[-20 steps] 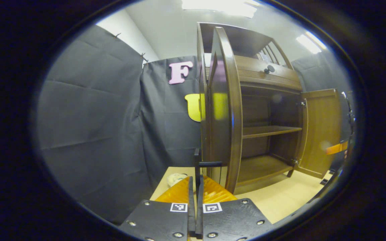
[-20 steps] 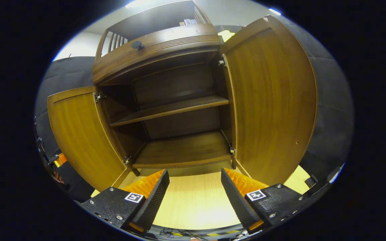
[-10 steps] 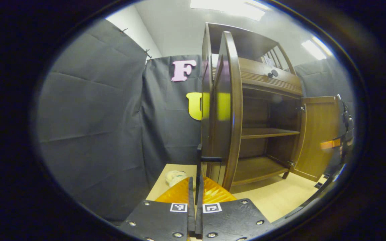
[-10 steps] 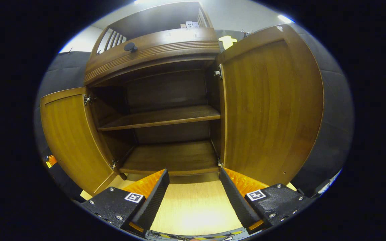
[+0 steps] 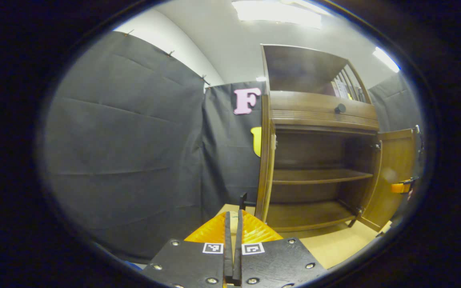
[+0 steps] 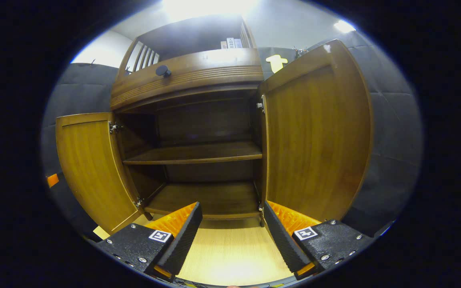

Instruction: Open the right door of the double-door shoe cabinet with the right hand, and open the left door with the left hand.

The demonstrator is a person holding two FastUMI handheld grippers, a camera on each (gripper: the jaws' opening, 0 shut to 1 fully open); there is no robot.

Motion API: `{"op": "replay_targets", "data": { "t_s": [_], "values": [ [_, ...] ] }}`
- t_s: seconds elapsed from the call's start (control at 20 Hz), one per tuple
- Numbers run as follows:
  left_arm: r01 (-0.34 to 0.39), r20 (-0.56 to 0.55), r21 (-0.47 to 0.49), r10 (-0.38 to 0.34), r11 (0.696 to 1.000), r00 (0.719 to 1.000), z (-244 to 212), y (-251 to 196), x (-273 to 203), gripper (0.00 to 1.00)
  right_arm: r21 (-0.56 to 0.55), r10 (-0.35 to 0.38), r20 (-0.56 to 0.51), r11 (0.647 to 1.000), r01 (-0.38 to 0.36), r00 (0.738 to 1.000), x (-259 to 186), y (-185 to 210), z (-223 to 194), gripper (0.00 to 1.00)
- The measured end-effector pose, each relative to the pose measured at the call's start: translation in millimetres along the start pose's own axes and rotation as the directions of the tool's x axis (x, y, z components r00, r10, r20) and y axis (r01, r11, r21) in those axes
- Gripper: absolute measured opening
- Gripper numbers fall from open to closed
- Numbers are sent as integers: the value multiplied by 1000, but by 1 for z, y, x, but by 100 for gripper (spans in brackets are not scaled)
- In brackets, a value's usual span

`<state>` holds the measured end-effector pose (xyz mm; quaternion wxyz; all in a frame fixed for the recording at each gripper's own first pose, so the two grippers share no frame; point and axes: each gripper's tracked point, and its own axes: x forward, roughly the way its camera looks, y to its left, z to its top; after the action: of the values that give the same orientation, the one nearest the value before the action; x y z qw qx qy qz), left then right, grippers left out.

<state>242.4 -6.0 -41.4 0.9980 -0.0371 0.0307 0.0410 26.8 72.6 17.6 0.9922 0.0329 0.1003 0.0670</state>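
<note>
Upright shoe cabinet (image 6: 198, 160), doors outward

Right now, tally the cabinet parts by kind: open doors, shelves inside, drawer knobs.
Open doors: 2, left door and right door
Shelves inside: 2, middle shelf and bottom shelf
Drawer knobs: 1, knob
Total: 5

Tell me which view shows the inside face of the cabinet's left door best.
The right gripper view: the left door stands swung open there with its whole inner panel and hinges facing the camera. In the left gripper view the left door is seen nearly edge-on, a thin upright strip, so its inner face is barely visible.
</note>
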Motion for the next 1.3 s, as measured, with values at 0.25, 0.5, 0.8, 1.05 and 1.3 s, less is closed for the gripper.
{"op": "replay_targets", "data": {
  "t_s": [0.25,0.5,0.8,1.05,1.3],
  "values": [
    [19,9,-120,-18,993,1000,6,-61,-14,40,-12,8,37,1000,-7,999,-25,-24,7,95],
    [12,5,-189,-11,982,1000,12,-99,-35,88,-32,11,76,999,-9,997,-61,-51,19,96],
    [52,73,-214,-37,976,997,42,-148,-63,94,-55,20,107,998,-15,994,-105,-87,21,92],
    [109,90,-187,-93,976,992,61,-189,-83,98,11,4,127,1000,-6,992,-123,-117,28,96],
    [137,74,-75,-132,988,989,68,-208,-99,98,59,22,134,998,-30,991,-121,-119,31,92]
  ]
}}
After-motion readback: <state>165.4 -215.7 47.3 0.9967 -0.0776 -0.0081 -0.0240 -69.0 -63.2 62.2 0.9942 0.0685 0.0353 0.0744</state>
